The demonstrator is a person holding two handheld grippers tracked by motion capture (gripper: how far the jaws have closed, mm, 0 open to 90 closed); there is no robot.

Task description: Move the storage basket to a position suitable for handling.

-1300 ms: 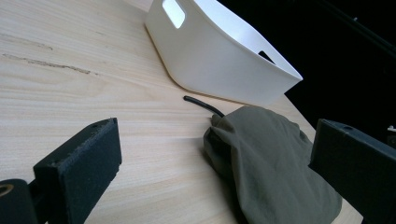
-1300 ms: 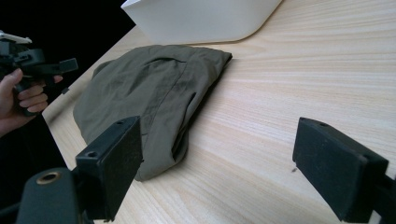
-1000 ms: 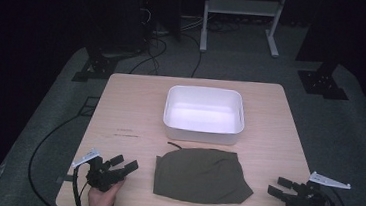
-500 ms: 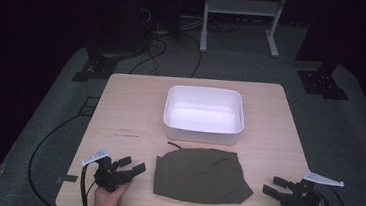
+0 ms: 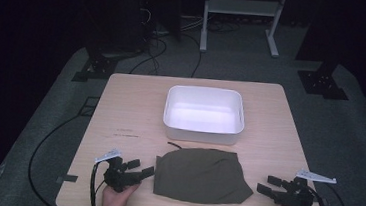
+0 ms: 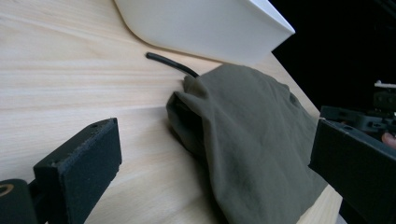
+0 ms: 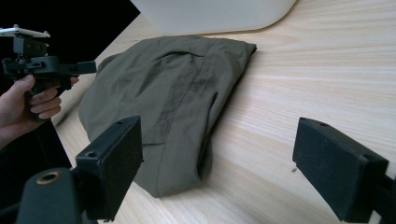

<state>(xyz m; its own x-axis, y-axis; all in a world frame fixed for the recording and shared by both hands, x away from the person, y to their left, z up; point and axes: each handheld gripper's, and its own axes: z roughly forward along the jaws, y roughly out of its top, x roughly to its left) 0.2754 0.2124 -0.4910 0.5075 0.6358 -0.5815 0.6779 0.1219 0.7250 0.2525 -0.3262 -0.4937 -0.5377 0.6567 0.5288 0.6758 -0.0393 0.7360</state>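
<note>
Both grippers, left [image 5: 137, 168] and right [image 5: 270, 185], sit spread wide and empty flanking the folded olive cloth [image 5: 202, 175] lying before the white bin [image 5: 204, 115], apparently positioned to seize opposite edges.

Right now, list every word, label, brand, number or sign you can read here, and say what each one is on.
None can be read.
White bin: plain walls, no print.
Olive cloth bag: no tag or lettering seen.
Table: faint dark marks near its left side, too small and blurred to tell whether they are writing.
Left gripper and right gripper: no legible marking.
</note>
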